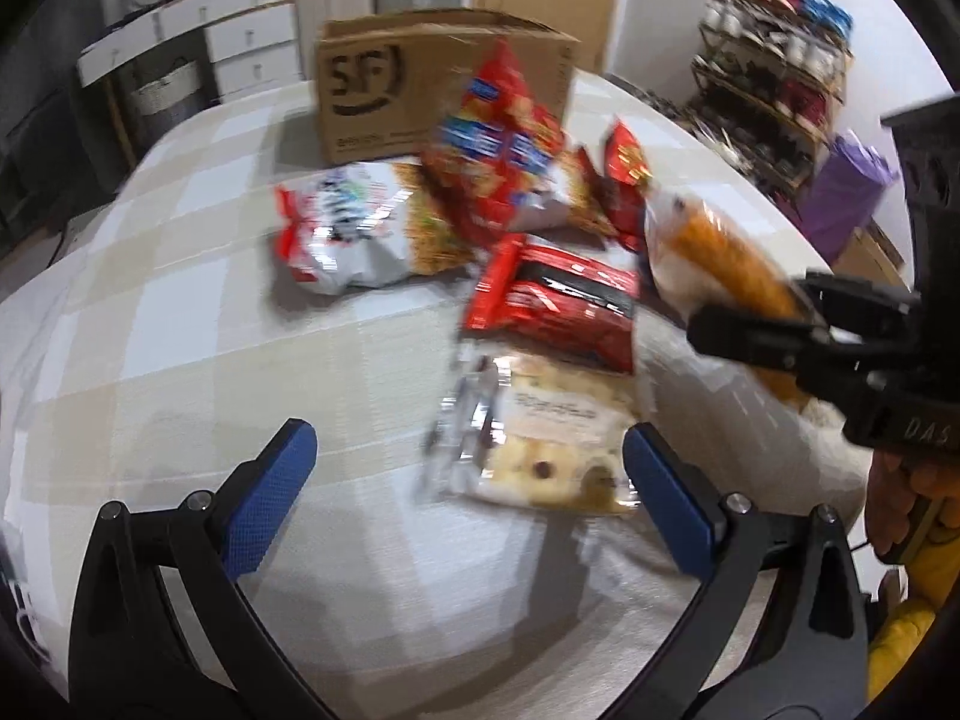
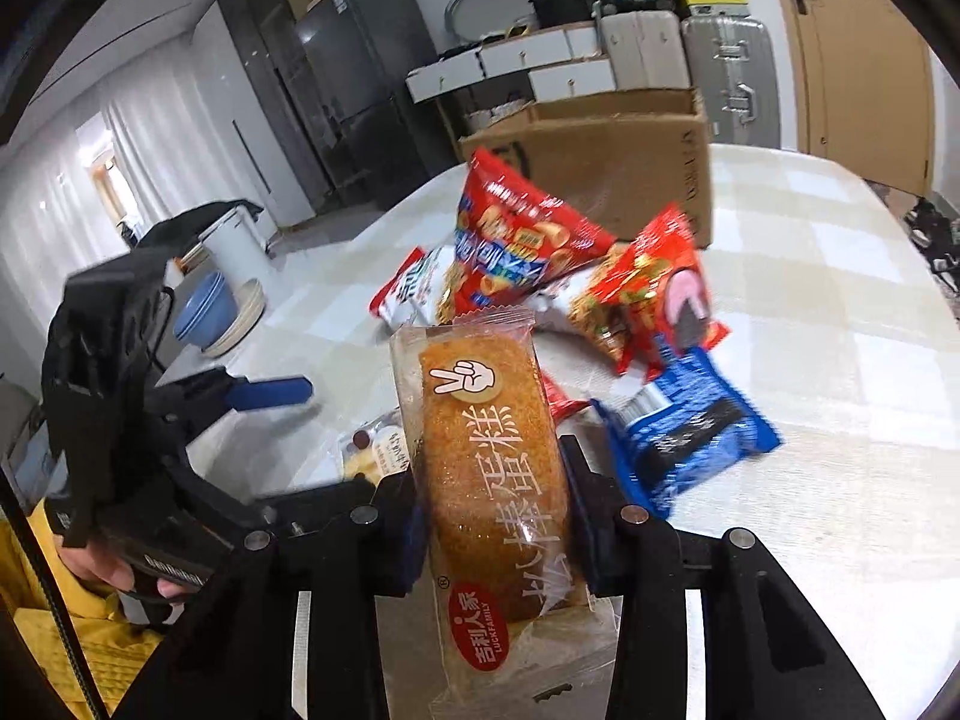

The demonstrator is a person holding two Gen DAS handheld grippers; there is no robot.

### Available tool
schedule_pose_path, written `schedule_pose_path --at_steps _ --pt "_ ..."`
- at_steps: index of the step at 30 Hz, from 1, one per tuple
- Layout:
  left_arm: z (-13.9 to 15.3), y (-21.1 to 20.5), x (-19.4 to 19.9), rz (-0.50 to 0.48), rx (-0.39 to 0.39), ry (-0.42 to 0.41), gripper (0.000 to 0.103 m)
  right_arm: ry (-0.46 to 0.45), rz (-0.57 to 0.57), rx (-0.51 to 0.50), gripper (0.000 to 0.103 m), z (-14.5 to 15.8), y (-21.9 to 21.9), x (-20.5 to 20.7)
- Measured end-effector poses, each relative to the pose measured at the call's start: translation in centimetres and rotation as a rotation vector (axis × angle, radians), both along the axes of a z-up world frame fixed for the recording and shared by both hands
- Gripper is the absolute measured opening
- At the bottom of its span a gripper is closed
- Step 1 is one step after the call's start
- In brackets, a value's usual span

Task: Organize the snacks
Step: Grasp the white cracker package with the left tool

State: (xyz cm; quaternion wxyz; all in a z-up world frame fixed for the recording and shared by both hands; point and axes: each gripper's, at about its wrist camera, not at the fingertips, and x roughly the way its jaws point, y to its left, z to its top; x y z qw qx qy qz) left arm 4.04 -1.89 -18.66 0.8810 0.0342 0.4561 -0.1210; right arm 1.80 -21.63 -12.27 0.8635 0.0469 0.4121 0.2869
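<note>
My right gripper (image 2: pixel 495 516) is shut on a wrapped orange sponge cake (image 2: pixel 492 468) and holds it above the table; the cake also shows in the left wrist view (image 1: pixel 708 258). My left gripper (image 1: pixel 468 480) is open and empty, low over the table, with a pale clear-wrapped pastry pack (image 1: pixel 540 438) between its fingers' line. A pile of snacks lies beyond: a red chip bag (image 1: pixel 498 150), a white bag (image 1: pixel 342 228), a flat red pack (image 1: pixel 558 306) and a blue cookie pack (image 2: pixel 690 432). An open cardboard box (image 1: pixel 420 78) stands behind the pile.
The table has a pale checked cloth (image 1: pixel 180 312). A blue bowl on plates (image 2: pixel 210 312) sits off the table's left side. Suitcases (image 2: pixel 720 66) and white drawers stand behind the box. A cluttered shelf (image 1: pixel 774 60) stands at the right.
</note>
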Motion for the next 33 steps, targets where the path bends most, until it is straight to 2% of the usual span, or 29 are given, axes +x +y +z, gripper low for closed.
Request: schedule_pose_path --at_steps 8,14,16,17,18,19,22,28,33 --pt "-1.5 -2.7 2.2 -0.049 -0.005 0.099 0.102 -0.028 -0.044 0.003 0.039 1.4 -1.2 -1.3" --pt "-1.4 -3.2 2.3 -0.047 0.018 0.075 0.099 -0.033 -0.069 -0.01 0.039 1.0 -1.6 -1.6" --pt "-1.4 -3.5 1.9 -0.052 0.057 0.059 0.084 -0.034 -0.073 -0.021 0.039 1.0 -1.4 -1.7" --pt "-1.1 -3.6 1.7 -0.067 0.052 0.048 0.079 -0.033 -0.069 -0.02 0.039 1.0 -1.3 -1.7" --pt "-1.1 -3.7 1.5 -0.067 0.051 0.043 0.067 -0.033 -0.067 -0.02 0.039 1.0 -1.2 -1.8" --pt "-0.9 -3.7 1.2 -0.066 0.049 0.038 0.064 -0.036 -0.063 -0.023 0.039 1.1 -1.1 -1.9" --pt "-0.8 -2.9 1.0 -0.064 0.002 0.037 0.063 -0.045 -0.056 -0.024 0.039 1.4 -0.7 -2.0" --pt "0.1 -1.4 0.4 -0.039 -0.024 0.007 0.062 -0.059 -0.054 -0.029 0.039 2.0 -0.3 -2.3" --pt "1.9 0.4 -0.3 -0.007 -0.054 -0.032 0.062 -0.073 -0.057 -0.023 0.039 3.1 -0.2 -2.5"
